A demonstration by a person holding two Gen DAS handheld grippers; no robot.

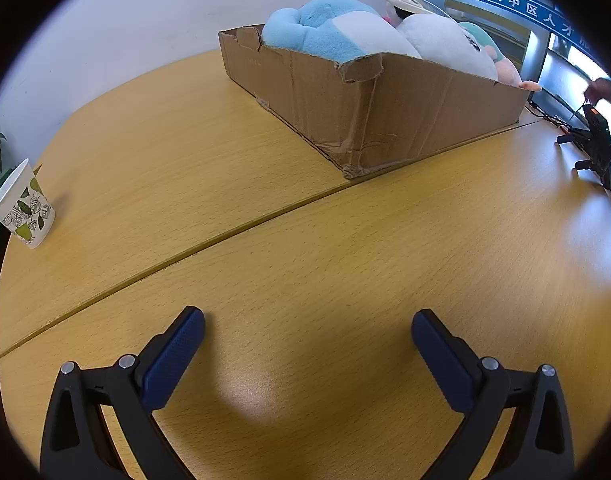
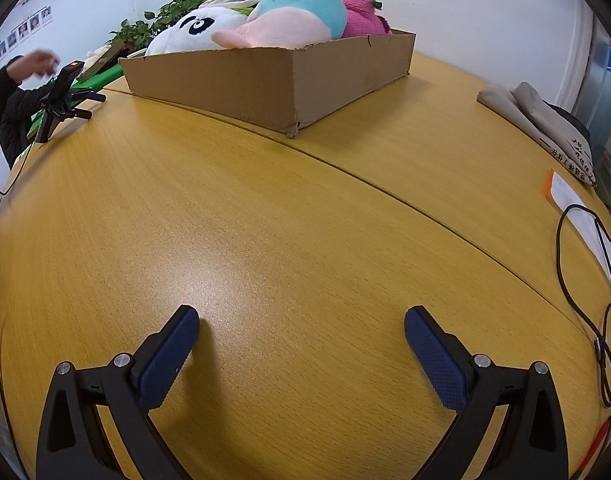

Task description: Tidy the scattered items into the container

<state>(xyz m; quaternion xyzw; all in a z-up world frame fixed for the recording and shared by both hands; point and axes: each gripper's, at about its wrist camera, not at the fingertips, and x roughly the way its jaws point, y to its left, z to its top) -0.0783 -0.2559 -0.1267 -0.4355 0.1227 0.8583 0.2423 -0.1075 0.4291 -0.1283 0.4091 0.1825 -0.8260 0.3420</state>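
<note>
Both grippers empty, jaws spread wide, low over bare wood table (image 1: 305, 240). Left gripper (image 1: 308, 328) points at the box (image 1: 405, 120) from its near corner; right gripper (image 2: 301, 324) sees the same box (image 2: 265, 80) further back, across the table seam. Box is shallow cardboard with torn rim, sitting on the far half of the table. Plush toys are piled in it, rising above the walls: blue plush (image 1: 325, 28), white plush (image 1: 445, 44), panda (image 2: 197, 28), teal-pink plush (image 2: 293, 16), magenta plush (image 2: 361, 16). A flat white item lies on top of the pile, can't tell what it is. No loose toys visible on the table in either view. Paper cup (image 1: 23, 208) with leaf print stands at the left edge, well apart from the box. Small tripod device (image 2: 63, 92) near the far edge. Folded cloth (image 2: 537, 120) and black cable (image 2: 577, 264) lie on the right side.
</note>
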